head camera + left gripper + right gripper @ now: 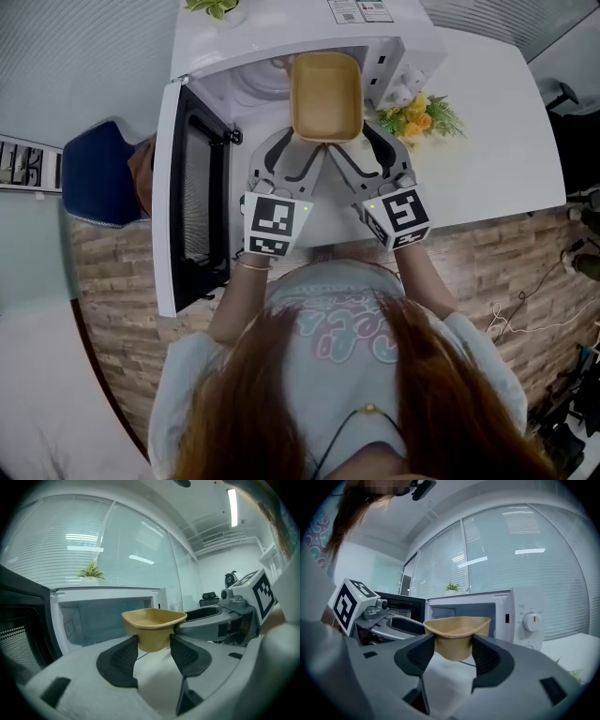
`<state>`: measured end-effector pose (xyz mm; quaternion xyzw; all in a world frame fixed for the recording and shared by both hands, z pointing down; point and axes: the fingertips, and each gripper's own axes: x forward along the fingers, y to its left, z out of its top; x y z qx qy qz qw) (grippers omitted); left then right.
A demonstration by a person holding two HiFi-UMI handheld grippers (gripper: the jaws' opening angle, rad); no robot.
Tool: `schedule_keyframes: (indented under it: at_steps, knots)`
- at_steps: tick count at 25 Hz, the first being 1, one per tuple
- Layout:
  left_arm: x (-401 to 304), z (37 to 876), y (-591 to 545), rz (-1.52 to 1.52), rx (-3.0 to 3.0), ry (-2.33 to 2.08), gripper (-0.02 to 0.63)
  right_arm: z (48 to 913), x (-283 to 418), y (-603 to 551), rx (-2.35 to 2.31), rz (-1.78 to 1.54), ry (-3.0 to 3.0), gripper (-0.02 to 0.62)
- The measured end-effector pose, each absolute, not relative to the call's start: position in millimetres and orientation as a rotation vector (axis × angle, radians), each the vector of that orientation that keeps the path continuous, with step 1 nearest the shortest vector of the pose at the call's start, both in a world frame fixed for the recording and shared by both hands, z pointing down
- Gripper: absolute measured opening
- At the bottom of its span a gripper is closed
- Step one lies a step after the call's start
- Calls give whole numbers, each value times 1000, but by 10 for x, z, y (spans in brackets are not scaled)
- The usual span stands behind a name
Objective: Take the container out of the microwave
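The microwave door (192, 202) hung wide open on your left, well clear of the path out. That left you room to draw straight back toward yourself.

Your left gripper (300, 142) had its jaws set wide, and both pads pressed on the near left corner of the tan container (326, 94). In the left gripper view the container (154, 627) sat squarely between the two dark pads, rim level. The container itself was at the mouth of the microwave (281, 33). Its far end looked as if it was over the cavity floor, and it looked empty.

Your right gripper (354, 141) mirrored the left: jaws just as wide, clamped on the near right corner. The right gripper view showed the container (457, 634) wedged between its pads.

The step in hand, as I judged it, was the withdrawal. It called for both hands to move at one pace, so the thin walls were neither twisted nor pulled apart. The rim needed to stay level and the squeeze to hold even.

Once out, the bare bench (487, 141) in front was the place for it, short of the flowers (419, 114) at the right.
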<state>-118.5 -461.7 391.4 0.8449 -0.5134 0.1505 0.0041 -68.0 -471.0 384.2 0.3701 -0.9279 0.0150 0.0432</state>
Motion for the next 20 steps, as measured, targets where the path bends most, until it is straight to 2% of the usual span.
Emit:
schedule_keyframes:
  at_steps: [20]
  knots:
    - [-548,3777,-3449,456,2573,-1766,212,3702,-55,-3594,977,16,-2919,239]
